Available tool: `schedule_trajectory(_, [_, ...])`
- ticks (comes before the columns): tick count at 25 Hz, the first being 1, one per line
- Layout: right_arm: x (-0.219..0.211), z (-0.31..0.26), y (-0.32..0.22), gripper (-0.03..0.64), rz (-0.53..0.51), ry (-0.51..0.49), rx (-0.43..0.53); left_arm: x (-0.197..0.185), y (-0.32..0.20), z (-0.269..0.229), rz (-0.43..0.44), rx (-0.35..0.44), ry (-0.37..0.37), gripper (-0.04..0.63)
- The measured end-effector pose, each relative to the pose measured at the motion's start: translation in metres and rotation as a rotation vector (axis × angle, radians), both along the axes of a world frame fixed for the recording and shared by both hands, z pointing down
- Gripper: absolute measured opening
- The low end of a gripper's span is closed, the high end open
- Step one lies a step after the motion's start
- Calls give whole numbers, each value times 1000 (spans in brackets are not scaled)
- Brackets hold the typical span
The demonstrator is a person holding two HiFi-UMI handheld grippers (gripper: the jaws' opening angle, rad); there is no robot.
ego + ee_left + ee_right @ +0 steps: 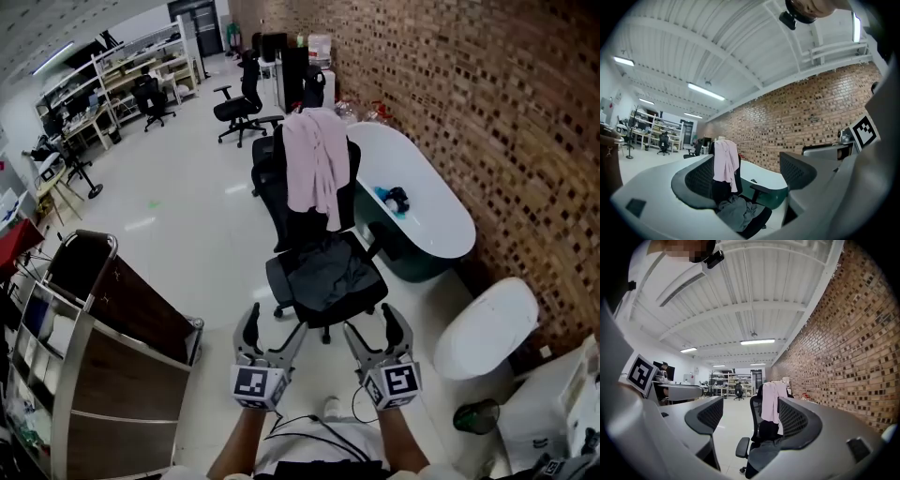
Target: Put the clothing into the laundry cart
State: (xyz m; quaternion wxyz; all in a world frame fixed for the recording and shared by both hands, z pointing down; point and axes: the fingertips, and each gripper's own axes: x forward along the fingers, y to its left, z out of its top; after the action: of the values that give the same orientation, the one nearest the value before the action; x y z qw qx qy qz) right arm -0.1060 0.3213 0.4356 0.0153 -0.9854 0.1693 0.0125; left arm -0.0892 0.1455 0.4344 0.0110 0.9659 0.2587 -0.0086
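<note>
Left gripper point(275, 324): held level just short of the office chair point(281, 202), off the near left corner of its seat. Its 2 jaws stand apart with nothing between the pads.
Right gripper point(373, 326): level beside the other gripper, off the near right corner of the chair's seat. Its jaws are parted about halfway and hold nothing.
Line of sight: in both gripper views the chair and its clothing show through the gap between the jaws, ahead of the tips and not touched.
Dark grey garment point(330, 272): lies crumpled on the chair's seat. It is the piece nearest both grippers, just beyond their tips.
Pink garment point(317, 173): draped over the top of the chair's backrest and hanging down its front, above and behind the grey piece, farther from the grippers.
Laundry cart point(141, 319): stands to the left of the chair, brown-sided with a metal frame, apart from both the chair and the left gripper.
Bathtub point(441, 234): white, to the right of the chair, along the brick wall point(487, 112).
Toilet point(487, 323): right of the chair, nearer the person than the tub.
</note>
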Motion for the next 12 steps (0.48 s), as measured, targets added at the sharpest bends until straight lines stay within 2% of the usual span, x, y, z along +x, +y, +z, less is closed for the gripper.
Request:
schedule_trajectory(3, [12,7,25,390,1,-19,18,10,17,11,6,6,-12,416])
schedule_trajectory(7, [29,18,48,388,9,-61,64,8,41,-18,26,11,-26,416])
schedule_trajectory(12, [56,24,23,365,-93,-88,108,30,32,-13,-11,54,-28,416])
